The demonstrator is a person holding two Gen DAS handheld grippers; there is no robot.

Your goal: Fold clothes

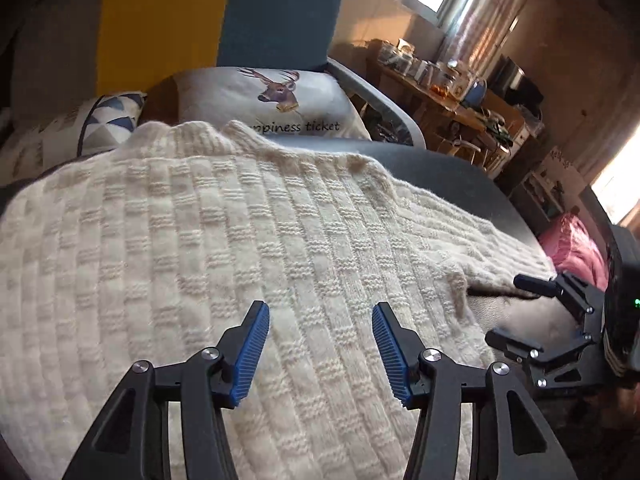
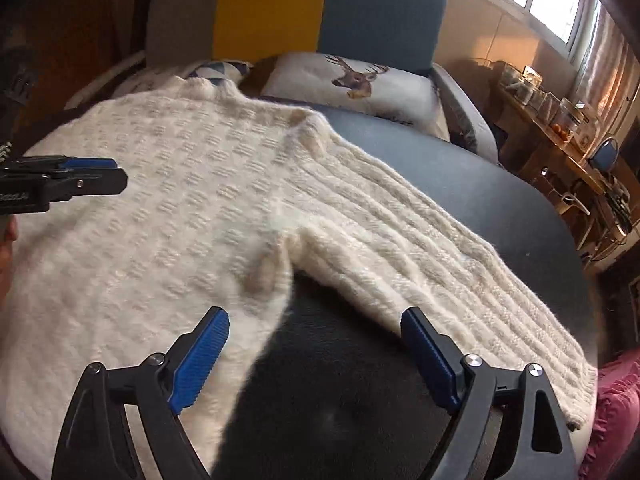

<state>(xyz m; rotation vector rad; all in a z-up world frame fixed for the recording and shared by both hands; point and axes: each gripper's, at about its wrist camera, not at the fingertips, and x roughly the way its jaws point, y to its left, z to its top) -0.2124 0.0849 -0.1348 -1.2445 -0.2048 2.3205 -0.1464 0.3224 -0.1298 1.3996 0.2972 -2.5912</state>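
- The cream knit sweater (image 1: pixel 208 240) is spread flat over a dark round table (image 2: pixel 480 200), collar end toward the sofa and one sleeve (image 2: pixel 440 248) stretched out to the right, its cuff reaching the table edge.
- Left gripper (image 1: pixel 320 316) hangs over the sweater body with its blue-padded jaws spread wide, nothing between them.
- Right gripper (image 2: pixel 316 320) is also wide open, sitting over the armpit area: one finger is above the body fabric, the other above the lower edge of the sleeve, with bare dark tabletop in the gap.
- Each gripper shows up in the other's camera, so they're near each other but apart. No contact between them.
- Behind the table there's a sofa with a yellow panel (image 1: pixel 160 20) and a teal panel (image 1: pixel 280 12) for the back.
- A white cushion (image 1: pixel 280 100) with a deer head printed on it leans there; the text reads "...ppiness ticket", first letters hidden by the sweater collar.
- Next to it is a cushion with blue triangles (image 1: pixel 100 120).
- Something pink and ruffled (image 2: pixel 616 408) sits just off the table's right edge, past the cuff.
- A cluttered wooden shelf (image 1: pixel 460 96) with jars and a small blue thing runs along the right wall under the windows.
- There's white lettering on the left gripper's body in the right wrist view, too cut off to read properly.
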